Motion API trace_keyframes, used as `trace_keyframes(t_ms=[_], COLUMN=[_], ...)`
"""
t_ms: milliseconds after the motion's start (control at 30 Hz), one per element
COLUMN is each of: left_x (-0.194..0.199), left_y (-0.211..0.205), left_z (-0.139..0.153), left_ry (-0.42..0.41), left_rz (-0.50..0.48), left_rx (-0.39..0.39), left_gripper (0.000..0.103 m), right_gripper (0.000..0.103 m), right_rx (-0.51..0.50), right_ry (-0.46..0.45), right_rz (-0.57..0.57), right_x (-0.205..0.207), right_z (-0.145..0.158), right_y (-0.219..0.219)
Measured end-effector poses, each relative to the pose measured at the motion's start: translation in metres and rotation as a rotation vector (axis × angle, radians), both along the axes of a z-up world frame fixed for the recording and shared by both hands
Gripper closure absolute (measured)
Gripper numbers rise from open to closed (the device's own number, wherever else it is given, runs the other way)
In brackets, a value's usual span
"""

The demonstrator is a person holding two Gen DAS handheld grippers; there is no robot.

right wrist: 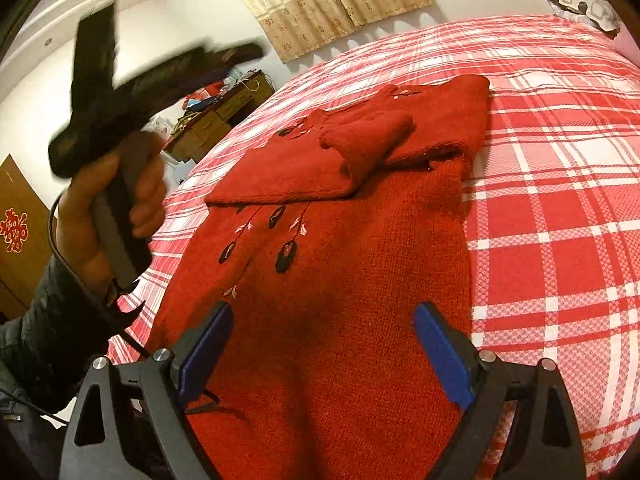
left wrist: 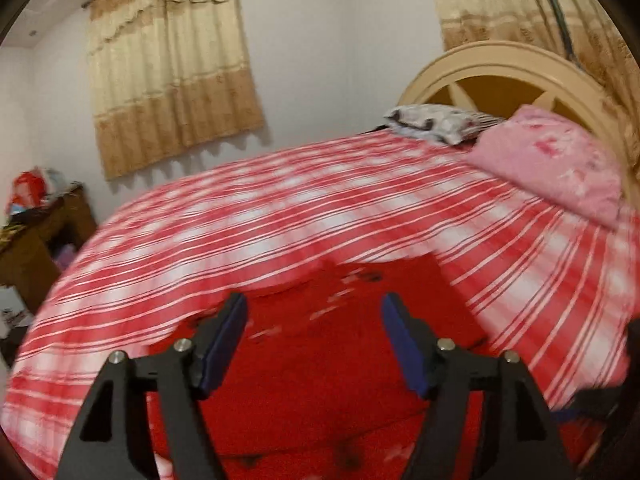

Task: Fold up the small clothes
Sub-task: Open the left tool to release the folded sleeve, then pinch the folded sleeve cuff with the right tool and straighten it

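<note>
Left tool (left wrist: pixel 314 322) and right tool (right wrist: pixel 323 326) both have jaws spread wide, gripping nothing; left hand (right wrist: pixel 108 204) raised.

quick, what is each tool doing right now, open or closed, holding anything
Left tool: open, empty, above the red sweater.
Right tool: open, empty, over the same sweater.

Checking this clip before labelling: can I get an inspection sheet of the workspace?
Surface: bed with a red-and-white plaid cover.
Job's things: red sweater lying flat, both sleeves folded across the chest, lower body not yet folded.
Clutter: two pillows, one pink and one grey patterned, at the headboard.
Grippers: left gripper open, raised off the sweater, holding nothing; right gripper open above the hem, empty.
Cables: dark cable looping from the left handle.
Surroundings: beige curtains, cluttered wooden dresser, white walls.
</note>
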State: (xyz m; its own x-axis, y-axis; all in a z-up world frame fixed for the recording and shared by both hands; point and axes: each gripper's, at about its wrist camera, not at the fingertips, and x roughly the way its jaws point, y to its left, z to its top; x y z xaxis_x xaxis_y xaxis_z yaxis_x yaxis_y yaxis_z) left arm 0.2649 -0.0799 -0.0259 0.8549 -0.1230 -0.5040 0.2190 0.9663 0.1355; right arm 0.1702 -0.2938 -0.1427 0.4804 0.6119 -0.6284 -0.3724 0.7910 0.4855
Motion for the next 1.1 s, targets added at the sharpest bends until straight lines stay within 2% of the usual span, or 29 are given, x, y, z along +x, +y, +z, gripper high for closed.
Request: trace_keyframes(t_ms=[67, 100, 167, 233, 300, 367, 433, 467, 500, 567, 633, 667, 833, 967, 1100], left_x=[-0.003, -0.004, 0.0, 0.008, 0.012, 0.011, 0.008, 0.008, 0.007, 0.006, 0.004, 0.004, -0.002, 0.002, 0.001], left_y=[0.027, 0.044, 0.072, 0.11, 0.14, 0.158, 0.164, 0.162, 0.159, 0.156, 0.159, 0.16, 0.176, 0.178, 0.176], left_z=[-0.01, -0.018, -0.034, -0.05, -0.057, -0.063, -0.071, -0.075, -0.079, -0.087, -0.094, -0.097, -0.103, -0.108, -0.108], left_ry=[0.0, 0.007, 0.033, 0.071, 0.101, 0.123, 0.139, 0.143, 0.146, 0.161, 0.177, 0.183, 0.209, 0.24, 0.238], left_rz=[0.058, 0.12, 0.218, 0.348, 0.442, 0.478, 0.488, 0.479, 0.472, 0.462, 0.448, 0.45, 0.457, 0.446, 0.446], left_rx=[0.021, 0.058, 0.115, 0.131, 0.084, -0.001, -0.046, -0.052, -0.049, -0.05, -0.077, -0.088, -0.163, -0.186, -0.183], left_gripper=[0.015, 0.01, 0.009, 0.009, 0.01, 0.01, 0.01, 0.01, 0.01, 0.009, 0.009, 0.009, 0.008, 0.007, 0.005], right_gripper=[0.011, 0.011, 0.011, 0.011, 0.011, 0.013, 0.018, 0.019, 0.026, 0.031, 0.06, 0.083, 0.099, 0.099, 0.099], right_rx=[0.0, -0.006, -0.048, -0.096, -0.158, -0.219, -0.301, -0.341, -0.385, -0.444, -0.47, -0.462, -0.367, -0.287, -0.237], right_ry=[-0.007, -0.019, -0.062, -0.076, -0.072, -0.072, -0.08, -0.082, -0.078, -0.053, -0.034, -0.038, -0.091, -0.118, -0.046], right_rz=[-0.025, -0.032, -0.052, -0.061, -0.084, -0.089, -0.07, -0.062, -0.063, -0.074, -0.131, -0.154, -0.22, -0.283, -0.315], right_x=[0.001, 0.002, 0.007, 0.018, 0.034, 0.053, 0.074, 0.081, 0.093, 0.113, 0.128, 0.13, 0.113, 0.102, 0.1], right_z=[0.009, 0.015, 0.032, 0.043, 0.05, 0.053, 0.053, 0.051, 0.045, 0.035, 0.025, 0.025, 0.04, 0.044, 0.022], right_y=[-0.002, -0.002, 0.003, 0.013, 0.026, 0.044, 0.068, 0.078, 0.09, 0.101, 0.099, 0.094, 0.059, 0.034, 0.017])
